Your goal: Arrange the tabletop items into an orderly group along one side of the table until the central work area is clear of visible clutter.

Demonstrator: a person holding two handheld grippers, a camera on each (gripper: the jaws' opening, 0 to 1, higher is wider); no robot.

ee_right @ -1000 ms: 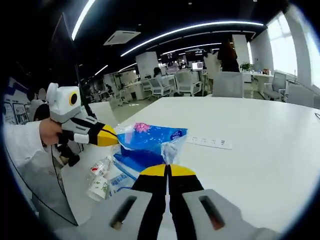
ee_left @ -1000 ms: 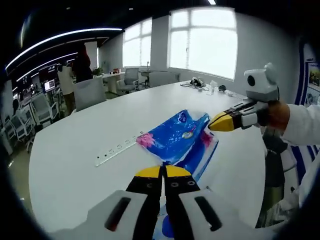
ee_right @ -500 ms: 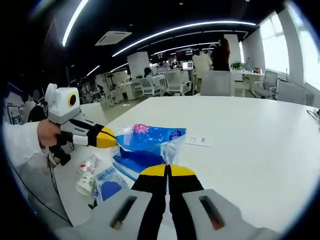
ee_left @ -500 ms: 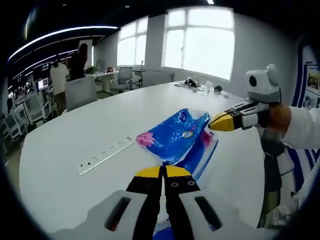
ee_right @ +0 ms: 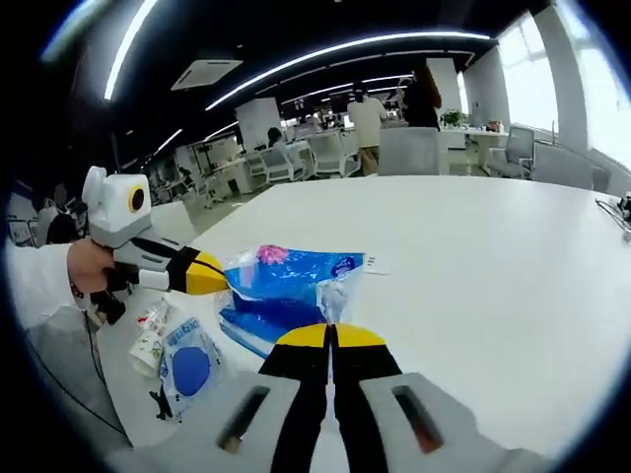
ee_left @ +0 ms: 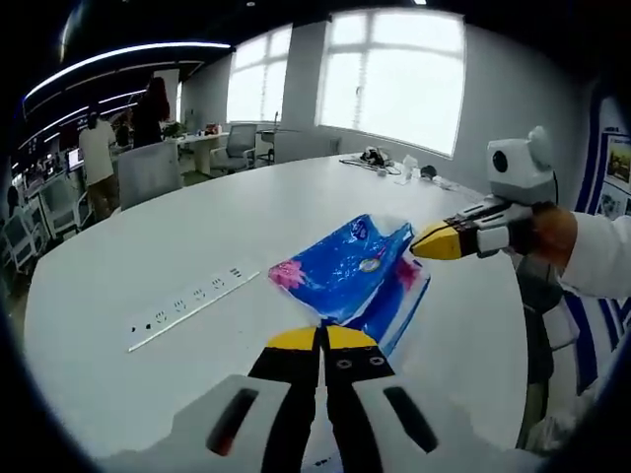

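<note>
On the white table (ee_left: 177, 246), both tools still hold the same blue plastic bag (ee_left: 347, 273) just as they did a moment ago; only the cameras have swung, so the strip of plug sockets (ee_left: 192, 304) now sits further to the left in the left gripper view. The left tool (ee_left: 320, 340) has its yellow tips pressed together on the near edge of the bag, and the right tool (ee_right: 332, 338) pinches the other edge. The bag is shiny and crinkled, blue with pink spots, stretched between the two tools, with a flat blue packet (ee_right: 187, 370) and a small white bottle (ee_right: 148, 347) lying close by on the table.
</note>
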